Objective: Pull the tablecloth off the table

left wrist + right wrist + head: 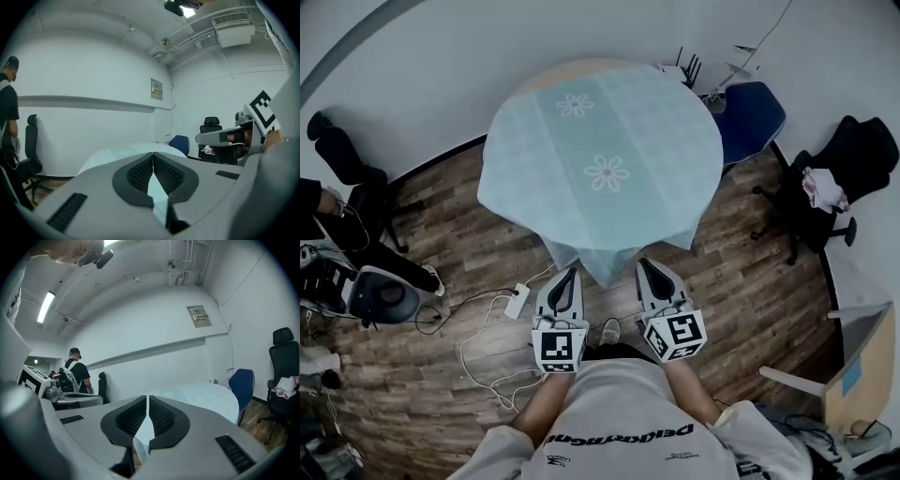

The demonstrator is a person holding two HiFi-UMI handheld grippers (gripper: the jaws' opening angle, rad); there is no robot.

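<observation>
Grey left claw [573, 273], right claw [644, 265], seemingly white printed shirt [628, 408]

The only lettering is a line of dark print across the person's white shirt [619, 433], seen upside down in the head view and too warped to read with any certainty (the smaller lines beneath it are mere specks). The wall plate [156, 89] bears marks too small to read.

The table [572, 66] blocks us ahead; floor [741, 300] lies bare near right; cables [478, 352] and a power strip [517, 302] litter near left.
</observation>
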